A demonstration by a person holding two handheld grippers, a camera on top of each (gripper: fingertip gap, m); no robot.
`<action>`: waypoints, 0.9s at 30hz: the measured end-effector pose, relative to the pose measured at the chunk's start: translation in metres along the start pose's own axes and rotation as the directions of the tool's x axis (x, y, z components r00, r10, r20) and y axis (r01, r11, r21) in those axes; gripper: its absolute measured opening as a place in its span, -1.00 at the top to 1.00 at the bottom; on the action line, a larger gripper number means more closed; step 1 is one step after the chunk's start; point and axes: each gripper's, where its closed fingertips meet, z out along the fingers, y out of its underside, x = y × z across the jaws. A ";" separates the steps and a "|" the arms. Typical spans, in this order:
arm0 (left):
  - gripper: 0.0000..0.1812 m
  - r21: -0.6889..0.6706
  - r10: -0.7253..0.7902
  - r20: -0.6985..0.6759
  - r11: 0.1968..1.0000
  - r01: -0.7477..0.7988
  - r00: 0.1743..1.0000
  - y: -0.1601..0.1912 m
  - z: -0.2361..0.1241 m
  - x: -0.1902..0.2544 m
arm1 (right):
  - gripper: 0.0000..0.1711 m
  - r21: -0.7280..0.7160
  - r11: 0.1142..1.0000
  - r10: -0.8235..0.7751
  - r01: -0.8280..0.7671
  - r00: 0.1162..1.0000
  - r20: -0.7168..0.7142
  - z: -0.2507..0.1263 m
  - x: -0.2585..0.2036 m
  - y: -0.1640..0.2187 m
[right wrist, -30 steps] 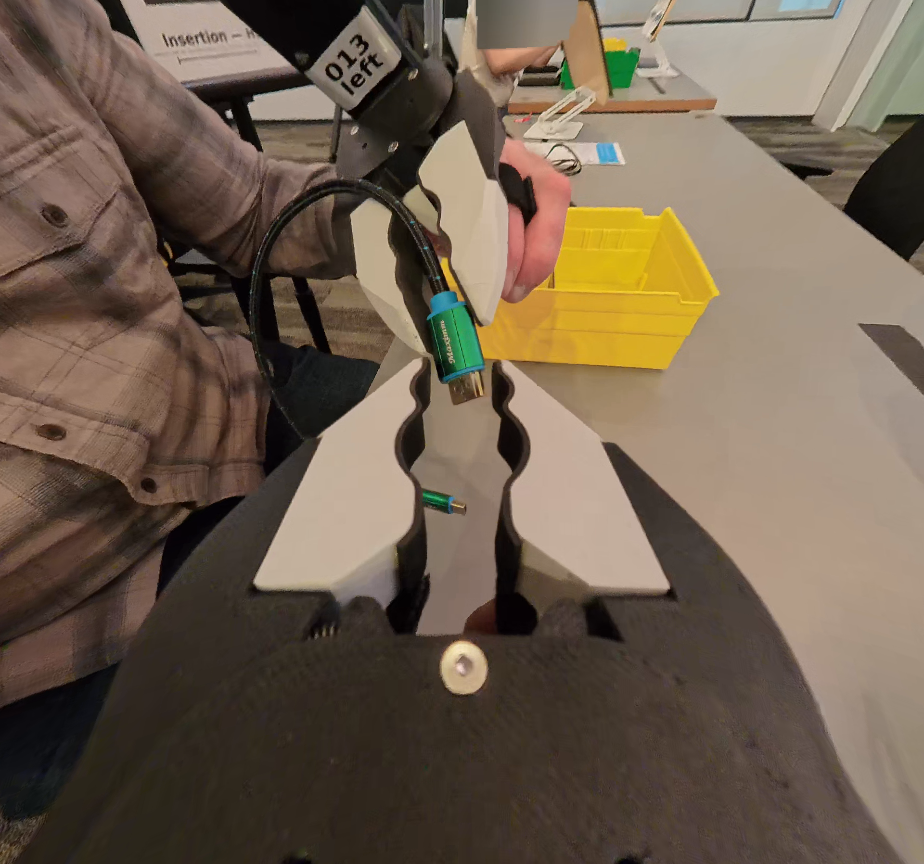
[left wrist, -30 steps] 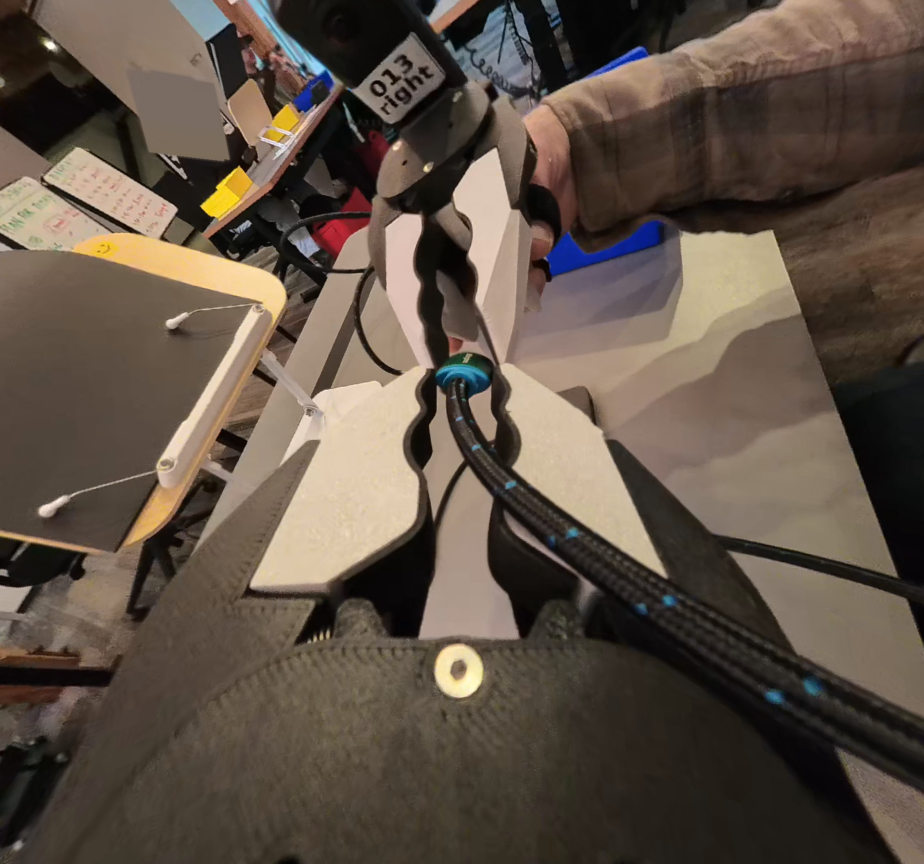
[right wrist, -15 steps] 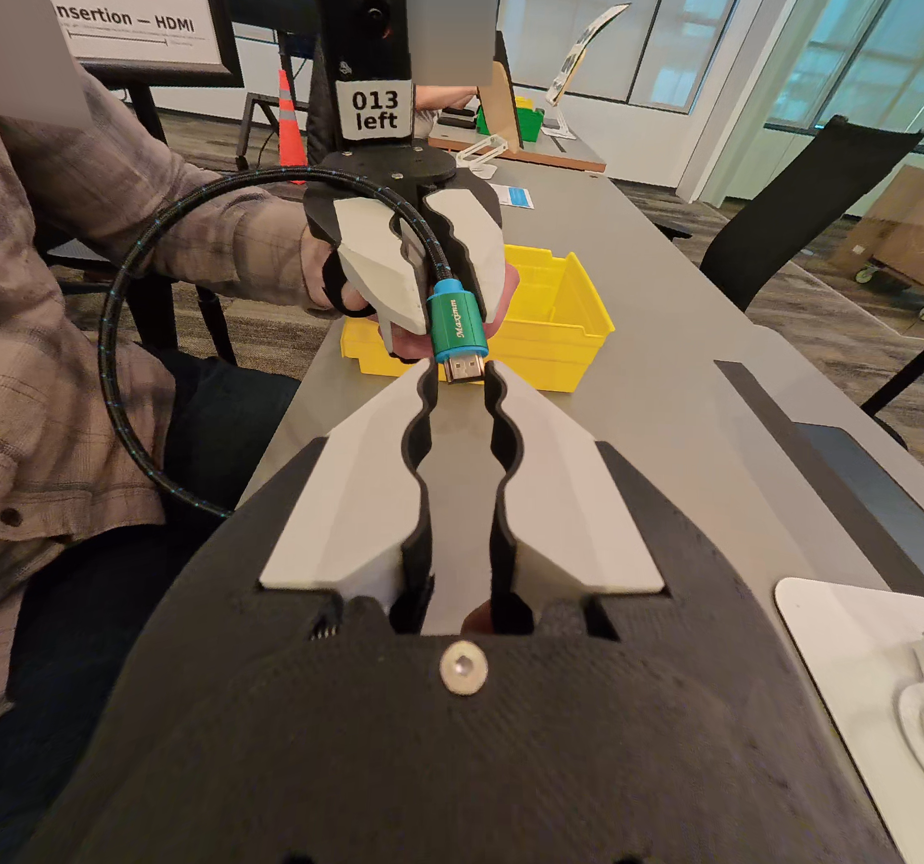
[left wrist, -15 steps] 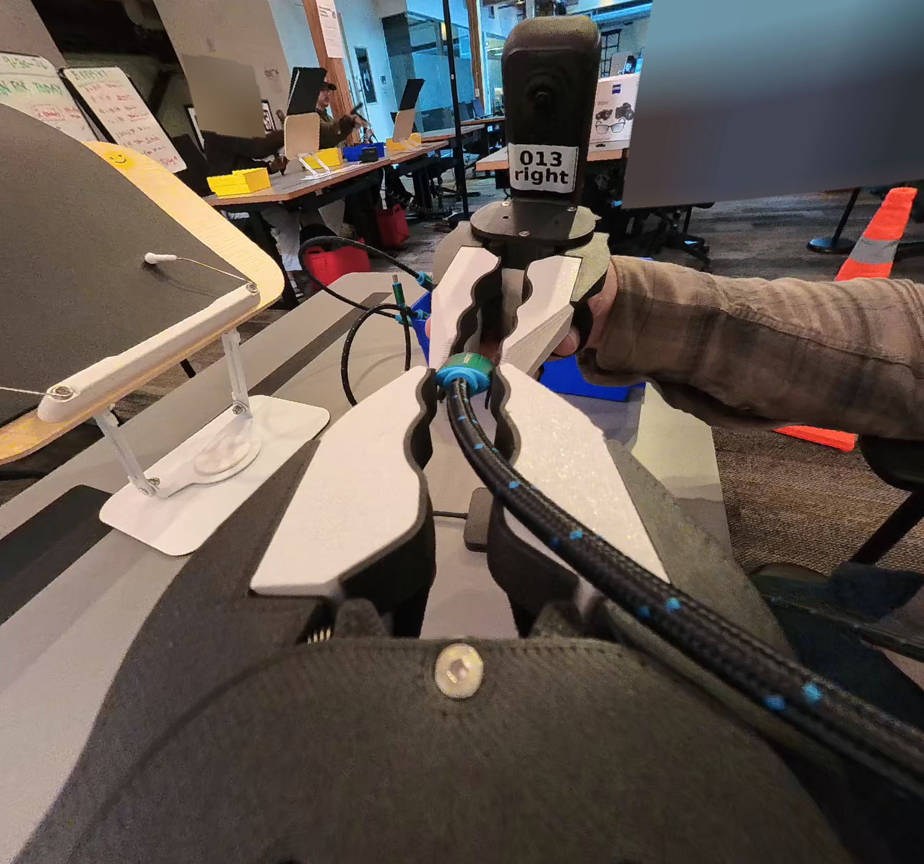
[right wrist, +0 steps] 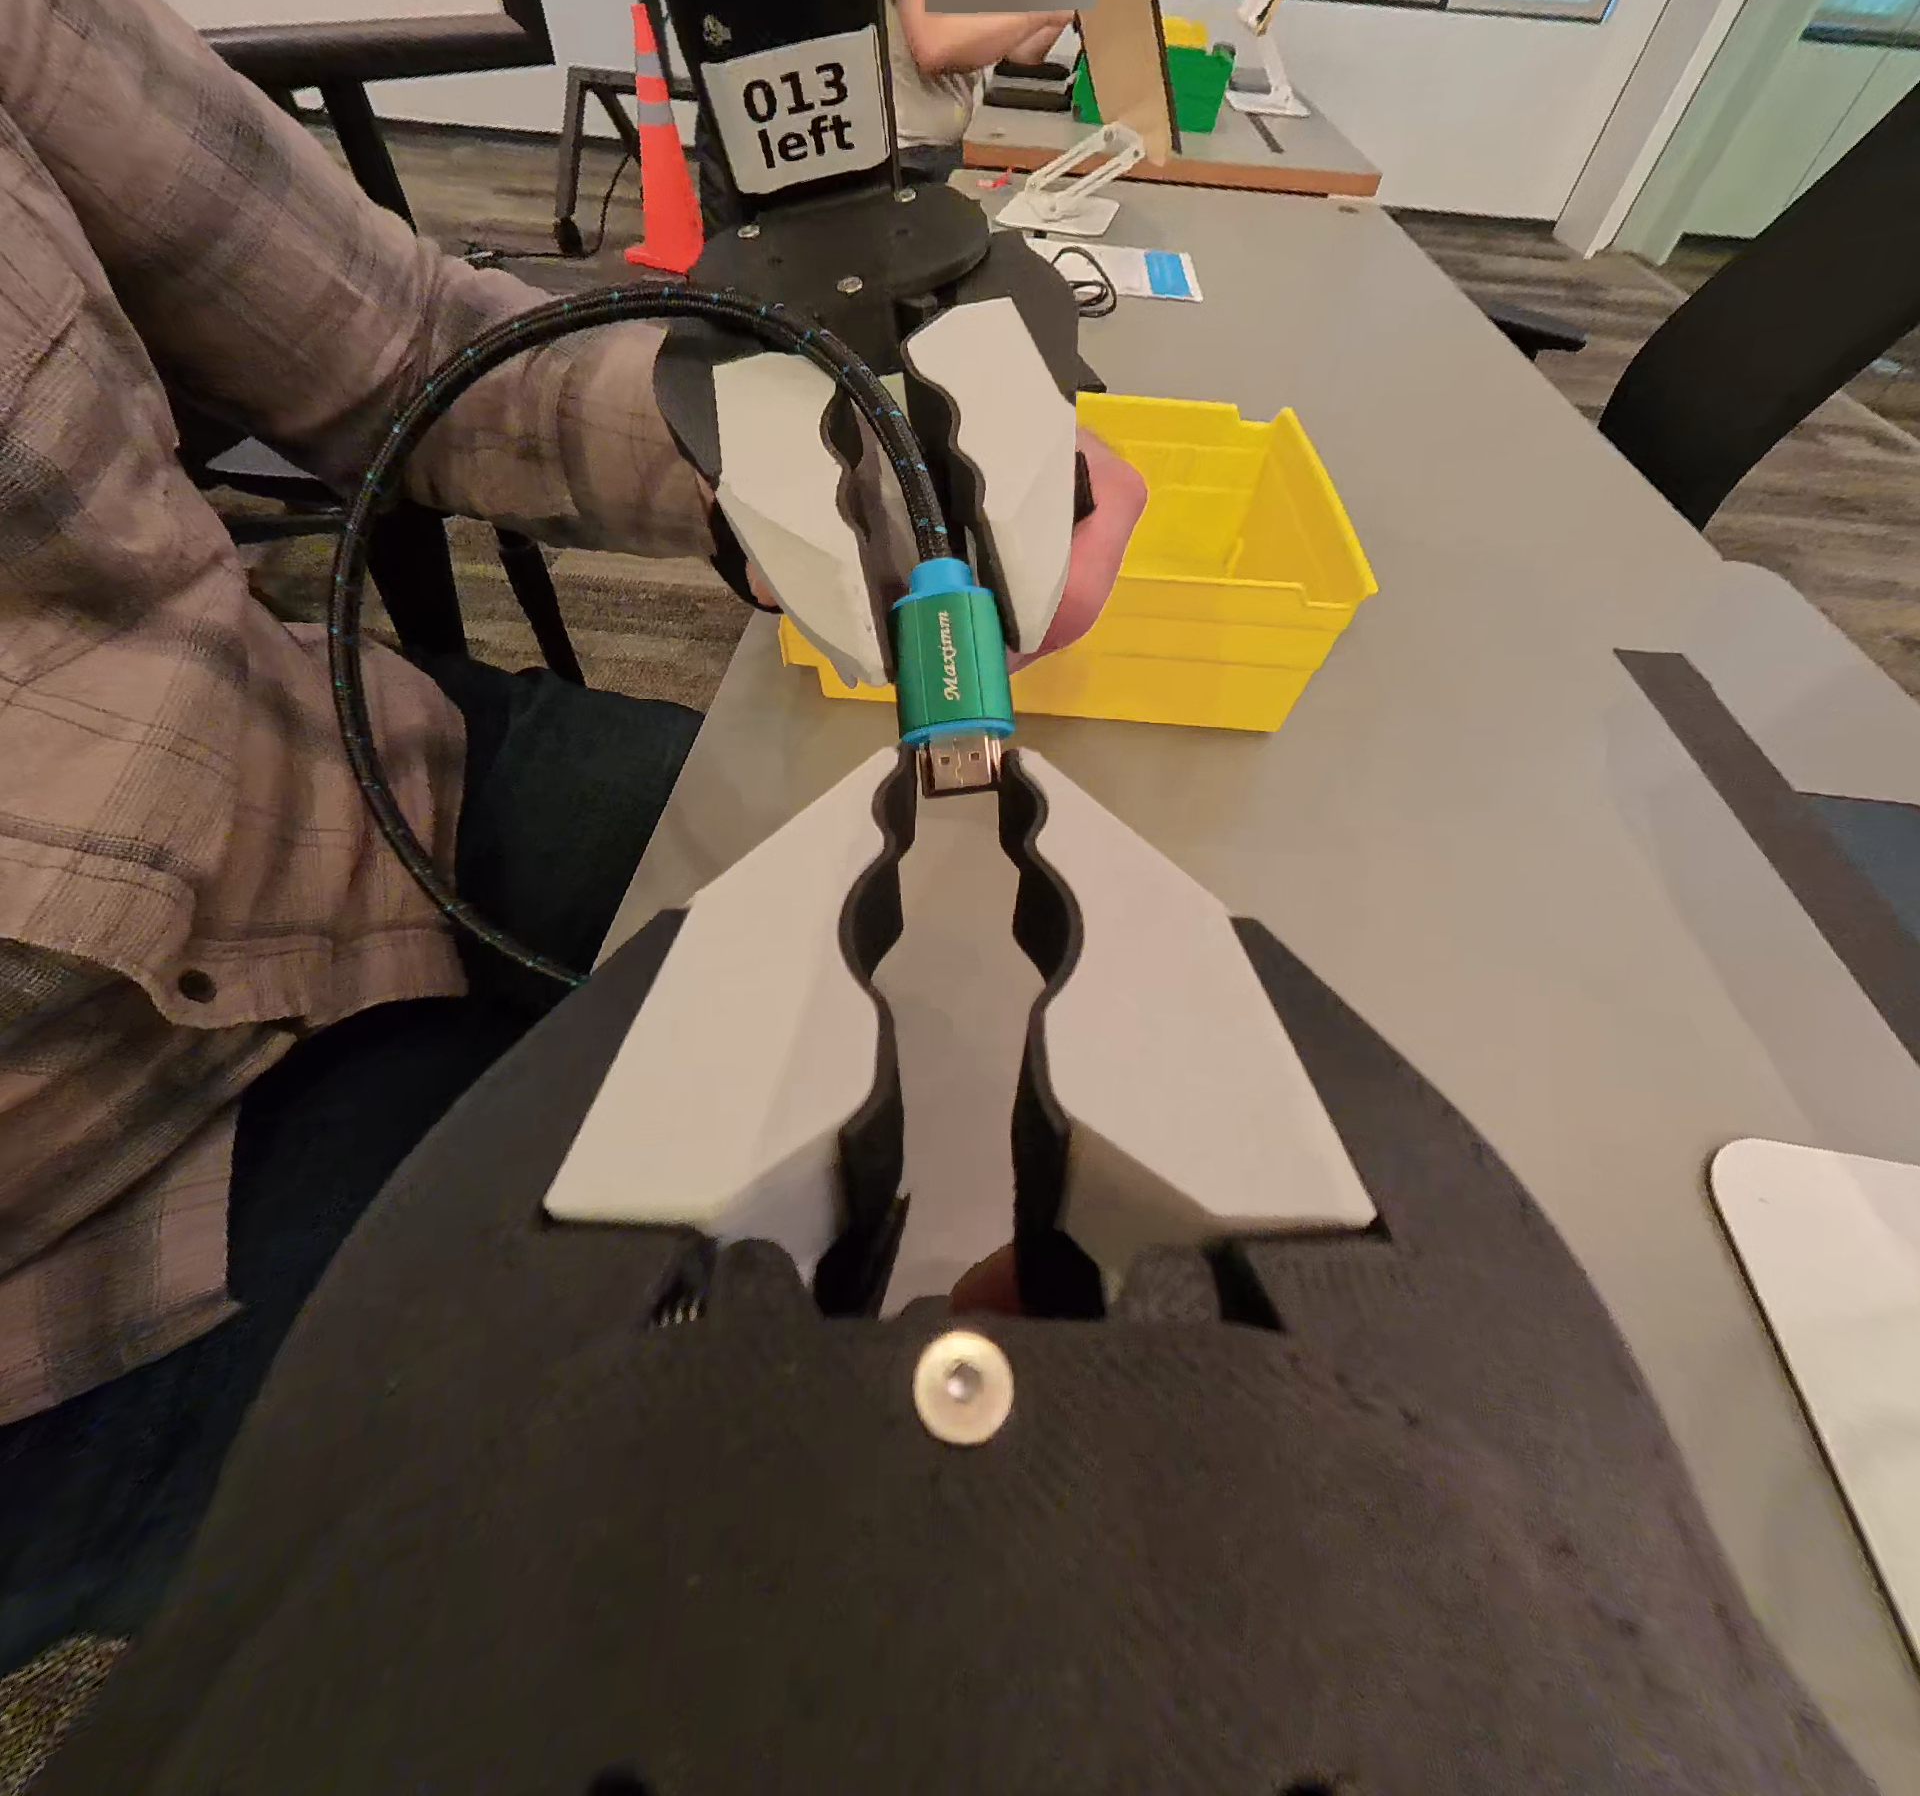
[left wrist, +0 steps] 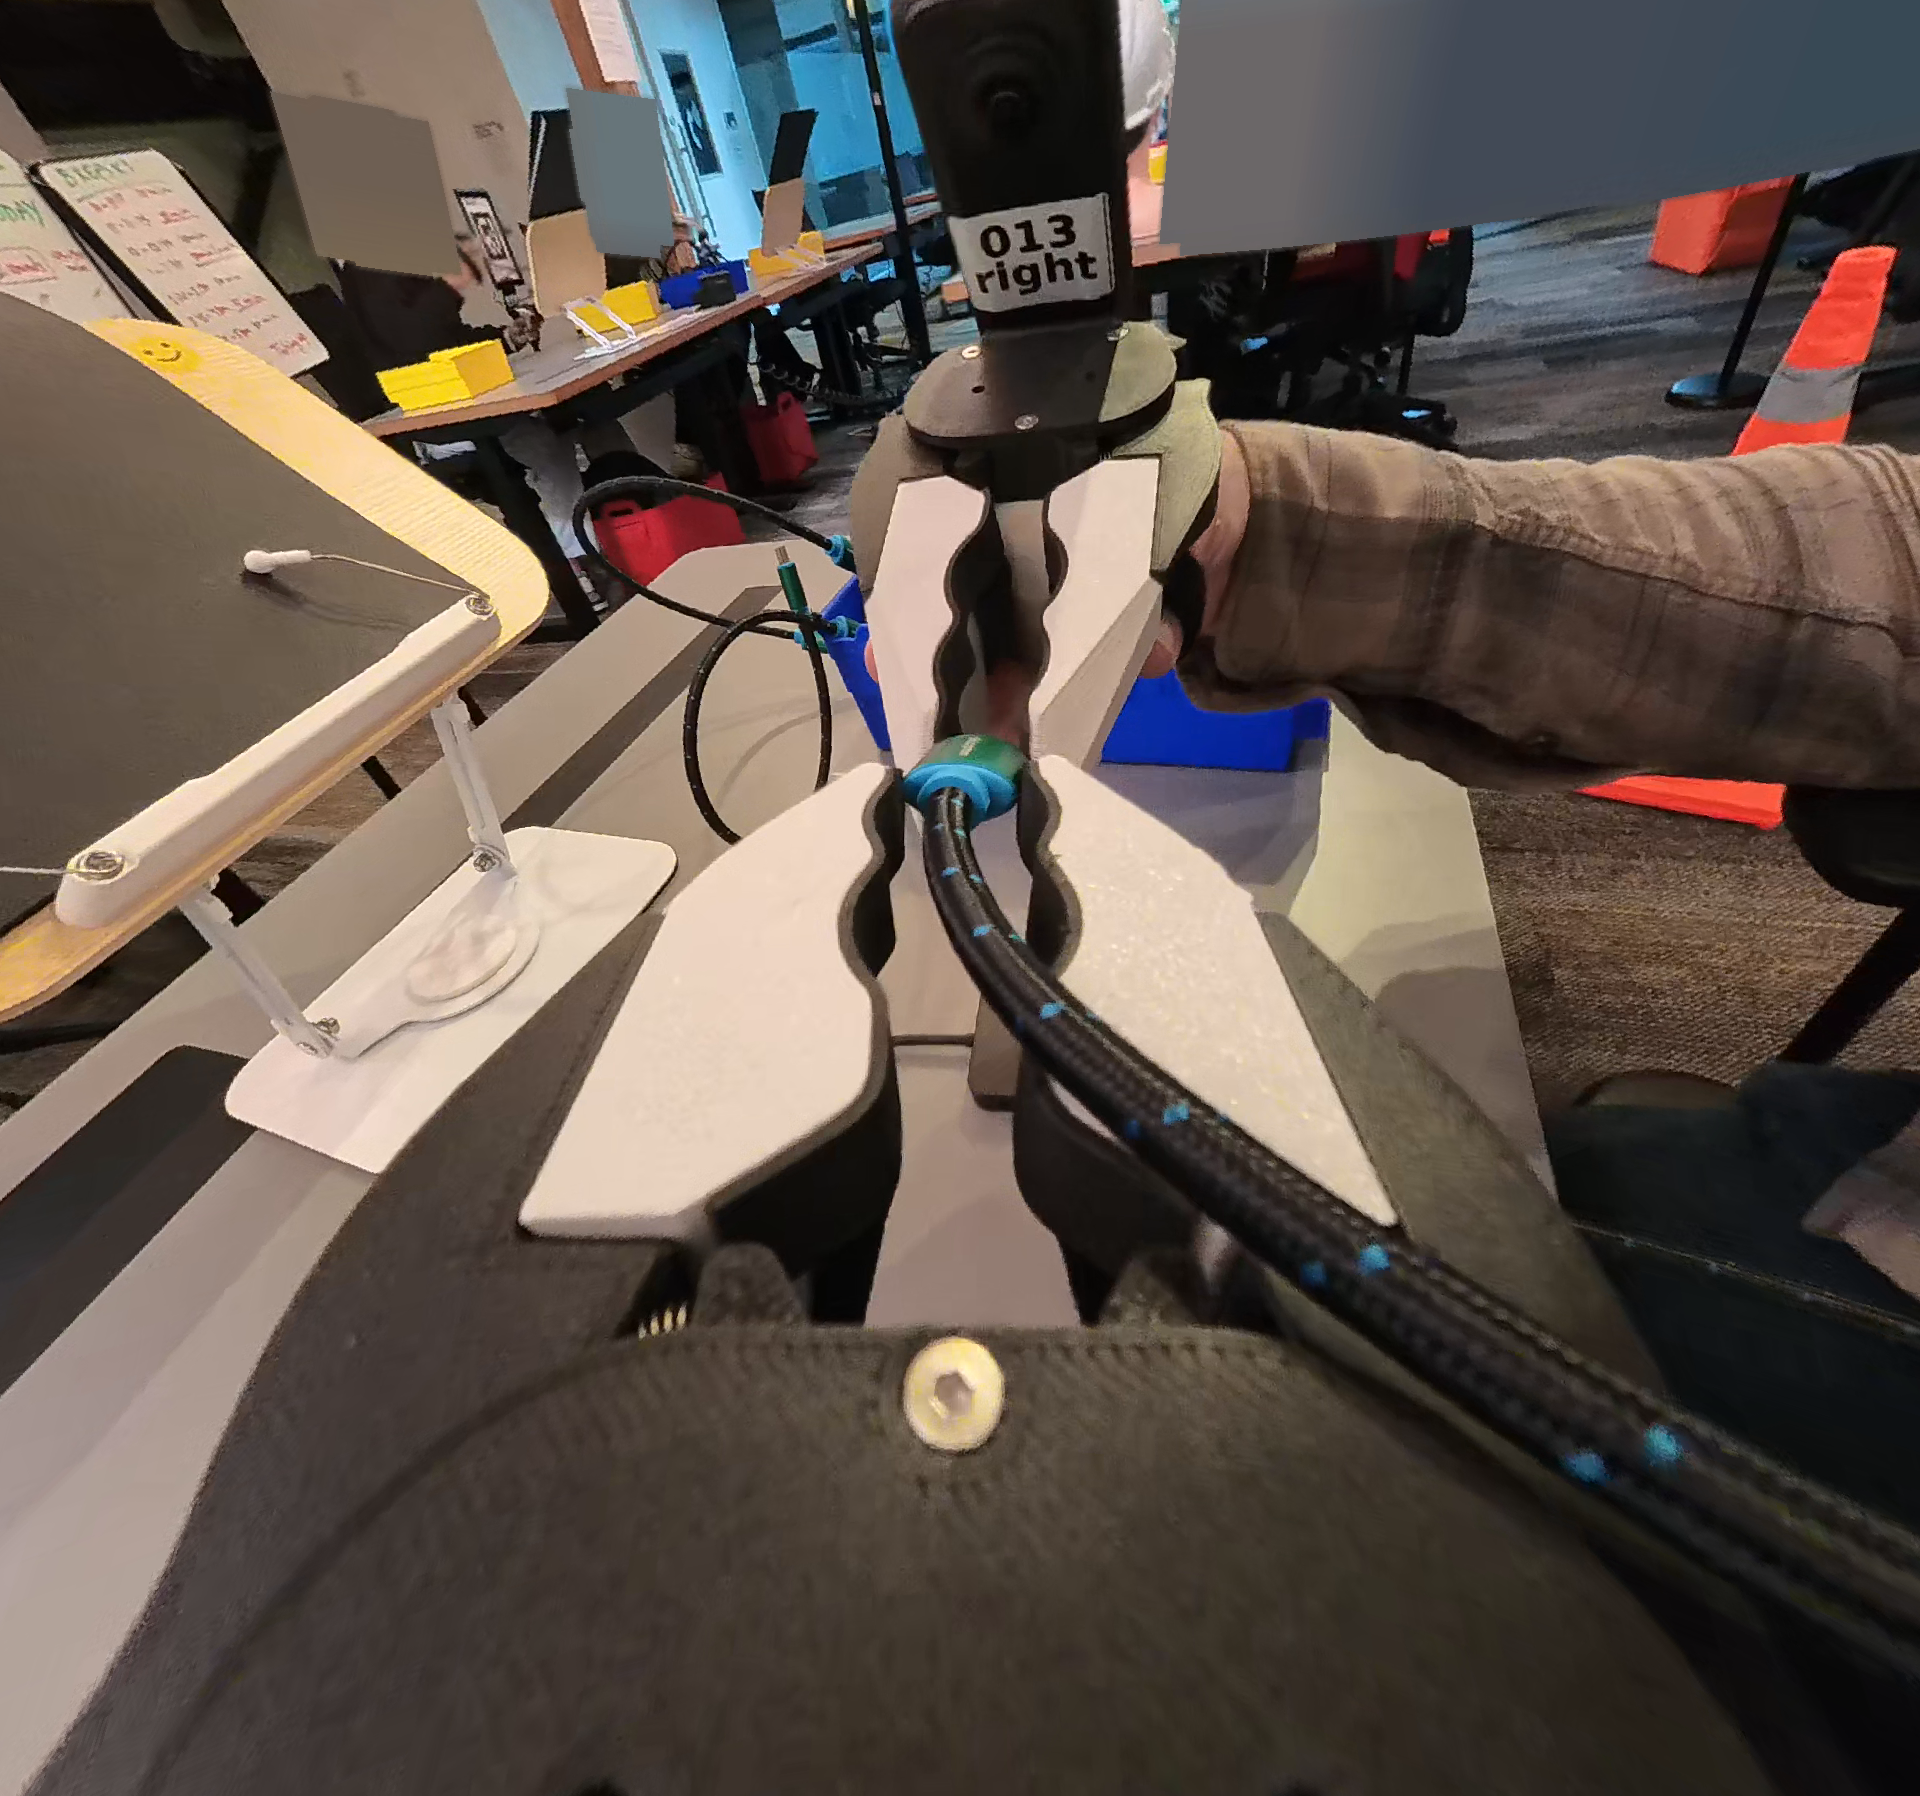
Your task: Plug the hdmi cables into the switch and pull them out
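My left gripper is shut on the green HDMI plug; its braided black cable runs back over the right finger. In the right wrist view the left gripper holds the plug pointing at me, and the cable loops to the left. My right gripper is open, and the plug's metal tip sits between its fingertips. It faces the left gripper in the left wrist view. A small dark box, maybe the switch, lies on the table below.
Both grippers hover over a grey table. A yellow bin stands behind the left gripper. A blue bin with more cables stands behind the right one. A tablet stand is at the left. A person's sleeves flank both views. Less than 4 cm separates the two grippers' tips.
Both grippers have tilted up from pointing down at the table to about level. They have closed in, and the plug's metal tip now lies between my right fingertips.
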 end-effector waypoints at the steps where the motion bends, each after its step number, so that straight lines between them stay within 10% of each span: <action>1: 0.78 -0.006 0.006 0.000 1.000 -0.006 1.000 0.001 0.000 0.000 | 0.85 -0.007 1.000 0.001 -0.001 1.000 0.002 0.000 0.000 0.001; 19: 0.79 0.079 -0.102 0.029 0.992 0.099 0.994 -0.008 -0.004 -0.013 | 0.51 -0.003 1.000 -0.010 0.009 0.990 -0.140 -0.019 0.017 0.000; 27: 0.79 0.106 -0.122 0.042 0.988 0.117 0.992 -0.015 -0.013 -0.021 | 0.48 -0.439 0.898 -0.122 0.019 0.971 -0.206 -0.038 0.015 0.077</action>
